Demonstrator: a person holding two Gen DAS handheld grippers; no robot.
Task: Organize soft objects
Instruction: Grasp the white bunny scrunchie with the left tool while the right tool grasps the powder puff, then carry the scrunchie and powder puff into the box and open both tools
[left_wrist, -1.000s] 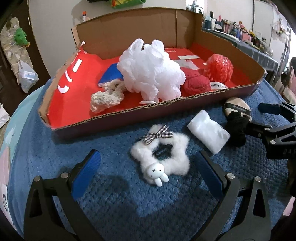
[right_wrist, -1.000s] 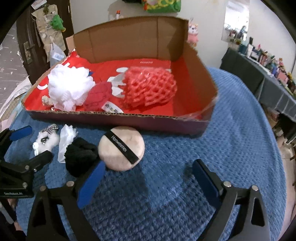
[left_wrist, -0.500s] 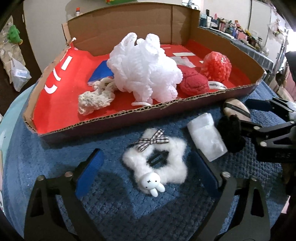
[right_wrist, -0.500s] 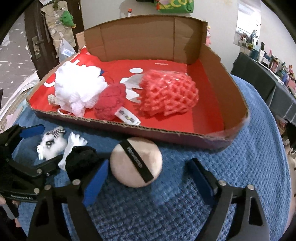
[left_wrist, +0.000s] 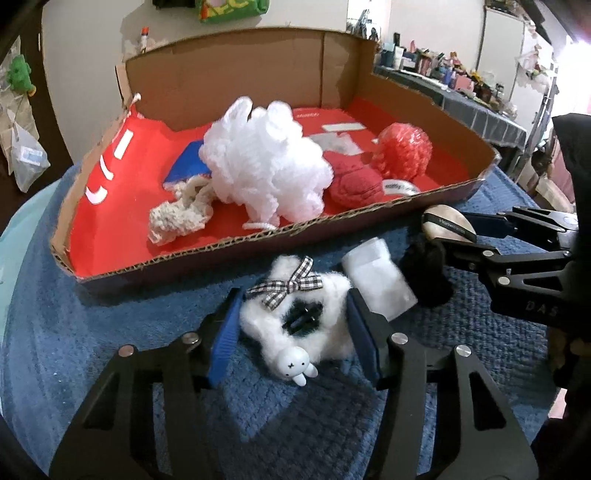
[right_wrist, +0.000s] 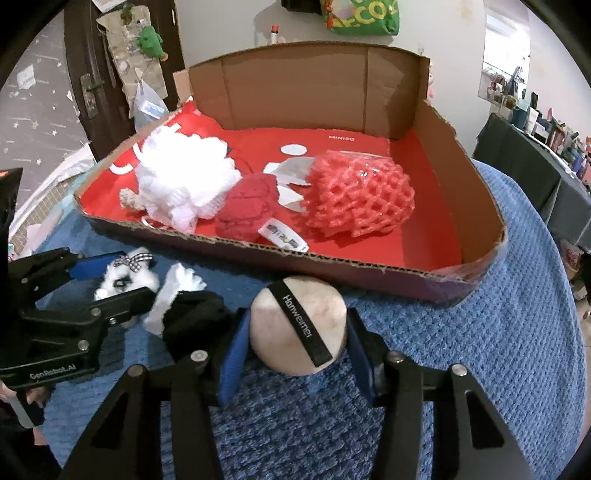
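Observation:
A white fluffy hair clip (left_wrist: 325, 295) with a checked bow and a small rabbit head lies on the blue cloth. My left gripper (left_wrist: 293, 306) is closing on it, and both blue pads touch the fluff. In the right wrist view a round beige powder puff (right_wrist: 295, 306) with a black band sits just in front of the box. The jaws of my right gripper (right_wrist: 297, 317) are closing on it, one pad against each side. A black soft lump (right_wrist: 192, 317) and a white foam packet (left_wrist: 376, 280) lie between the two grippers.
The open cardboard box (left_wrist: 221, 77) with a red floor holds a white bath pouf (left_wrist: 266, 162), a rope toy (left_wrist: 181, 214), a red knitted piece (left_wrist: 354, 181) and a red foam net (right_wrist: 358, 199). Its low front wall stands just beyond both grippers.
Both grippers went from wide open to closed in, the left around the fluffy clip and the right around the powder puff. Both tipped slightly and the objects look nearer.

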